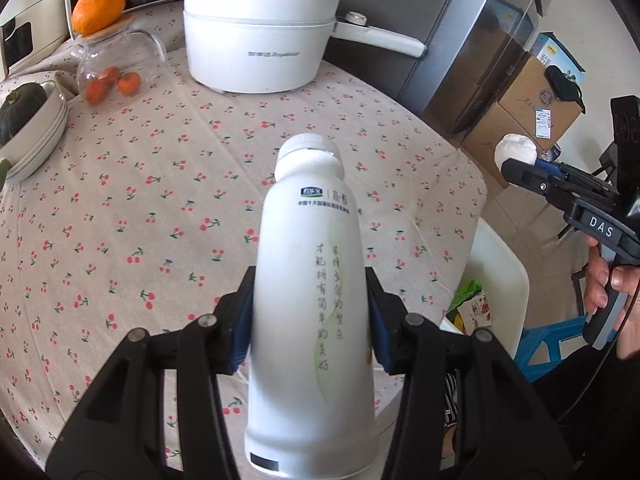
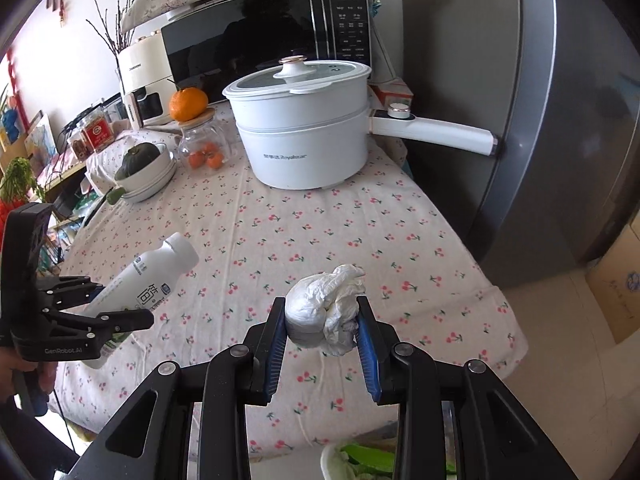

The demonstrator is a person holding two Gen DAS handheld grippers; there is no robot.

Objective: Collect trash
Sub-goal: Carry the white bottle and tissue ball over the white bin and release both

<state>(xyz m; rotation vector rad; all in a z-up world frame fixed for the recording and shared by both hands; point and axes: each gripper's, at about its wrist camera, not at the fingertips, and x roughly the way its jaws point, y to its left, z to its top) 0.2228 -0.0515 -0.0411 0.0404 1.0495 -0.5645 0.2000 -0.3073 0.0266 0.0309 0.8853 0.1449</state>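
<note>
**White bottle and paper ball, both lifted over the cloth**

White plastic fills your left gripper (image 1: 310,320): its blue pads press on both sides of the milk bottle (image 1: 308,300), about half open, cap pointing to the far side. Your right gripper (image 2: 322,326) is closed narrower on the crumpled tissue (image 2: 326,306), which bulges between the pads. Both things hang above the cherry-print tablecloth (image 2: 320,224), touching nothing else. At the far end stands the white electric pot (image 2: 300,136), with the glass jar (image 2: 204,142) just left of it and an orange (image 2: 188,104) on the jar lid. Near the table's right edge you see a white bin (image 1: 496,280).
</note>
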